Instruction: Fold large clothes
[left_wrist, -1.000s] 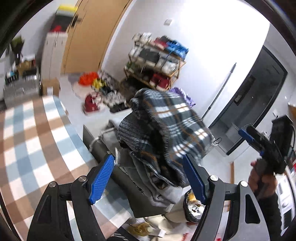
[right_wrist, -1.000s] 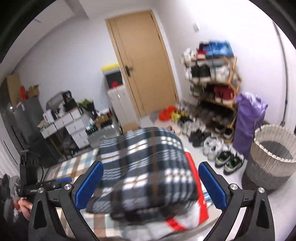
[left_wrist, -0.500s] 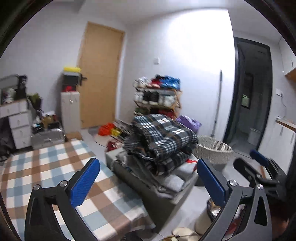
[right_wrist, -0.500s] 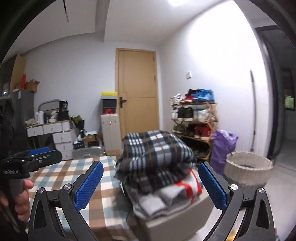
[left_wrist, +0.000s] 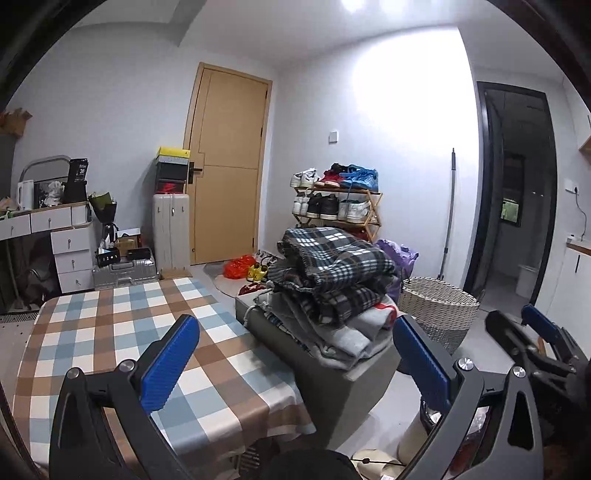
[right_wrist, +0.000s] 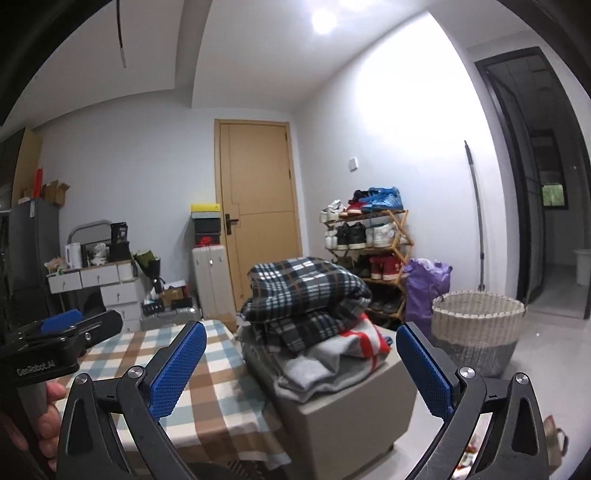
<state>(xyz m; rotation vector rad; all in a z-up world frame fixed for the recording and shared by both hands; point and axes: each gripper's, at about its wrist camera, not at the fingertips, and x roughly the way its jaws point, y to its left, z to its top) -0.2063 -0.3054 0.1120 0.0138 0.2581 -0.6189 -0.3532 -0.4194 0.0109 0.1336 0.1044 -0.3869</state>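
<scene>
Folded plaid blanket (left_wrist: 332, 266) untouched, both tongs, left (left_wrist: 295, 365) and right (right_wrist: 301, 369), wide apart, empty.

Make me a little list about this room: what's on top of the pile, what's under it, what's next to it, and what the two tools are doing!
top of pile: plaid blanket, folded
under it: grey clothes, one with red stripes
pile sits on: grey box
beside the box: checked tablecloth on one side, woven basket on the other
left tool: open, nothing between its fingers
right tool: open, nothing held
</scene>
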